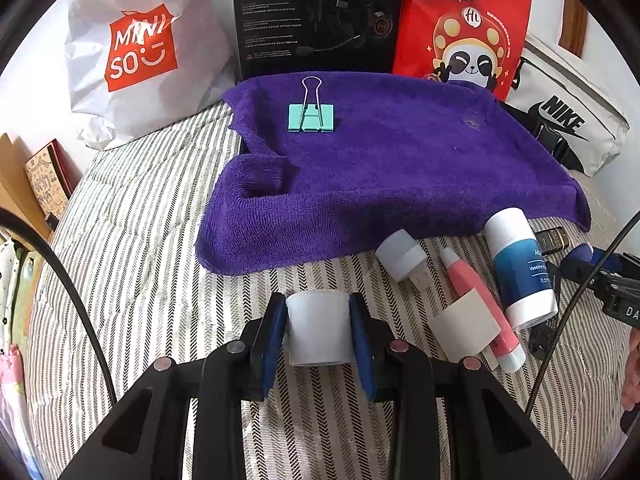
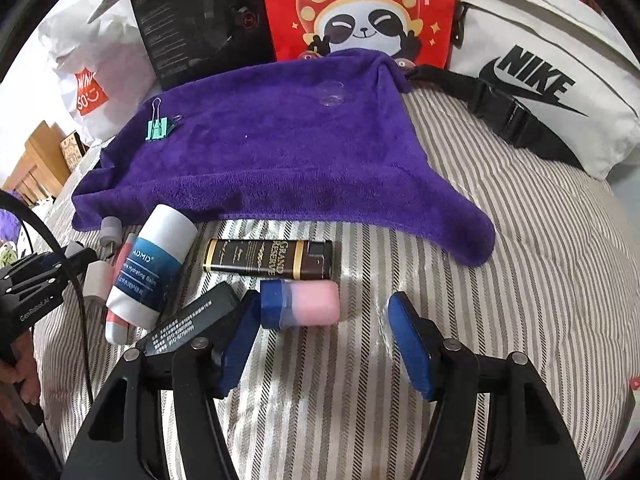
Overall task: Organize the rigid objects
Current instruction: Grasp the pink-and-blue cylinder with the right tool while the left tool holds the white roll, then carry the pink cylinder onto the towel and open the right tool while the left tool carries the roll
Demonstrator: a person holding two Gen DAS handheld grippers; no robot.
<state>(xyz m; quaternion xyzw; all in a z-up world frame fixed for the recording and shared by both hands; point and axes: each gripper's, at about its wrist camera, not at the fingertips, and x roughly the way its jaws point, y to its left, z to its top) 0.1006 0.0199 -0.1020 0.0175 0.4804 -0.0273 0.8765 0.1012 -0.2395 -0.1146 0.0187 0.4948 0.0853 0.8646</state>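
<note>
Bed: we work on a striped bedspread (image 1: 152, 240) with a purple towel (image 1: 380, 168).
Left gripper (image 1: 318, 330): our fingers grip a white cap (image 1: 318, 330).
Right gripper (image 2: 324, 320): fingers apart, pink-and-blue eraser (image 2: 304, 305) between them, touching the left finger only.

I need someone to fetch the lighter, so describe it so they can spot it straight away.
Find the purple towel on the striped bedcover. Just off its near edge lies the lighter, flat on its side. Unlike the white and blue balm tube beside it, it is dark brown with gold lettering.

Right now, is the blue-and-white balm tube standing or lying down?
Lying down: the balm tube rests on its side on the striped bedding.
</note>
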